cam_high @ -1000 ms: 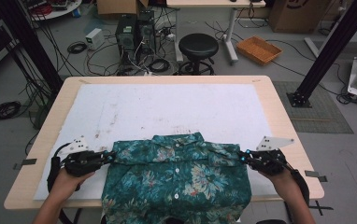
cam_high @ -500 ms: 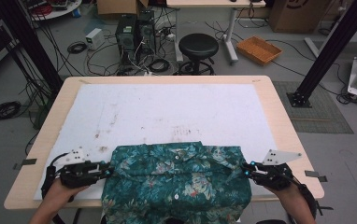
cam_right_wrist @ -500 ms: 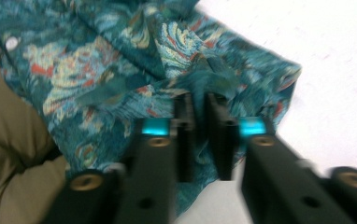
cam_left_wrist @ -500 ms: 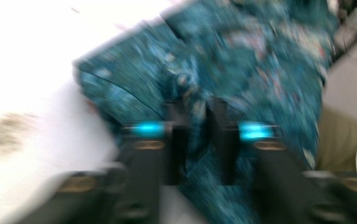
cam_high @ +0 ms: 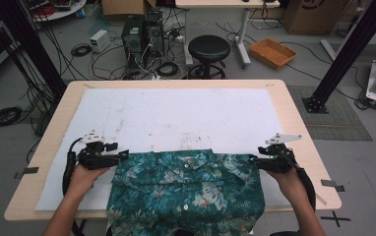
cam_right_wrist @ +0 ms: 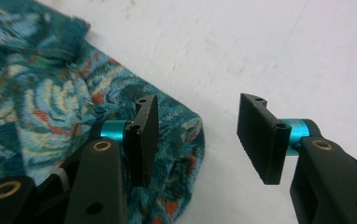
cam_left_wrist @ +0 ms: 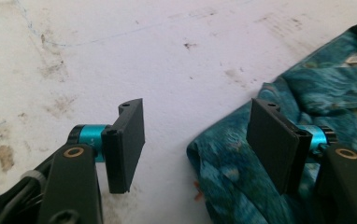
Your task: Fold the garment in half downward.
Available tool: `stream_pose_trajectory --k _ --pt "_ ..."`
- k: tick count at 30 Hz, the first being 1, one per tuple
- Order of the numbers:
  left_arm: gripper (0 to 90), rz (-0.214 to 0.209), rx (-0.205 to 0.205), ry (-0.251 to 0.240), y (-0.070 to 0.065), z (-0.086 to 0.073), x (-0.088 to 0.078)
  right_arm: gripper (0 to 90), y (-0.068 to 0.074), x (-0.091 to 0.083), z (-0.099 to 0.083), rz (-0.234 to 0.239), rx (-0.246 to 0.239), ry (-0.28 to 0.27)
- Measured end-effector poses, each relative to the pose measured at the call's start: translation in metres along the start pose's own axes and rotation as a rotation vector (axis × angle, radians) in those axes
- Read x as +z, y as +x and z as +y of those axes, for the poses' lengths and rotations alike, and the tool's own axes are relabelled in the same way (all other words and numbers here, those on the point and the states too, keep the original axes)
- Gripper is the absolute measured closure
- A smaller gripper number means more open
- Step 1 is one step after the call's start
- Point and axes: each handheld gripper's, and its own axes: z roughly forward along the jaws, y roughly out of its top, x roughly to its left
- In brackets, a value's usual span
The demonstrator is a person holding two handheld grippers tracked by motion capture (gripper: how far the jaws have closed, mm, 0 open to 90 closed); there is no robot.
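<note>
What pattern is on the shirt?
Teal floral print with pale and red touches on the shirt; clearest in the right gripper view.

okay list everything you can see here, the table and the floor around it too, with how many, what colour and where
shirt: one, teal floral with white buttons, near table edge, hanging over it
white sheet: one, stained, covering most of the tabletop
table: one, light wood
stool: one, black, round, beyond the table
orange tray: one, on the floor, far right
computer towers: two, dark, floor beyond the table, among black cables
cardboard boxes: at least two, brown, at the back
left gripper: one, black, jaws have just been opening, shirt's edge between them, not pinched
right gripper: one, black, jaws have just been opening, at the shirt's other edge
hands: two, one behind each gripper
</note>
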Motion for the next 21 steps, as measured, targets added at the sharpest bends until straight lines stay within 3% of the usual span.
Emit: stream_pose_trajectory --k 1,3,4,6,7,8,10,13,15,17,21 --pt "37.1 0.005 0.012 0.013 -0.001 0.0 0.003 47.8 0.0 0.009 0.001 -0.008 0.024 0.035" --pt "38.6 0.029 0.033 0.053 -0.004 -0.001 0.007 47.8 0.001 0.013 0.0 0.0 0.033 0.04" --pt "51.5 0.04 0.056 0.081 -0.004 -0.002 0.008 48.6 0.002 0.02 -0.001 0.01 0.046 0.061" --pt "55.0 0.04 0.066 0.085 -0.005 -0.004 0.009 48.6 0.002 0.02 -0.001 0.01 0.046 0.061" --pt "55.0 0.011 0.078 0.091 -0.007 -0.008 0.011 50.2 0.003 0.022 -0.003 0.012 0.044 0.067" --pt "69.1 -0.001 0.086 0.09 -0.008 -0.01 0.011 56.4 0.005 0.027 -0.006 0.027 0.03 0.087" --pt "79.9 -0.013 0.089 0.072 -0.01 -0.013 0.01 68.2 0.007 0.026 -0.009 0.035 0.02 0.072" --pt "86.5 -0.025 0.046 0.048 -0.007 -0.014 0.007 83.4 0.007 0.024 -0.01 0.066 0.001 0.075" --pt "86.7 -0.031 0.004 -0.003 -0.004 -0.011 0.004 84.9 0.005 0.022 -0.008 0.042 -0.019 0.064" --pt "86.8 -0.053 -0.04 -0.043 -0.002 -0.006 0.002 85.2 0.0 0.018 -0.004 0.015 -0.005 0.02" --pt "86.8 -0.038 -0.042 -0.074 -0.002 0.009 0.006 85.2 -0.011 0.017 0.014 -0.033 -0.021 -0.059"
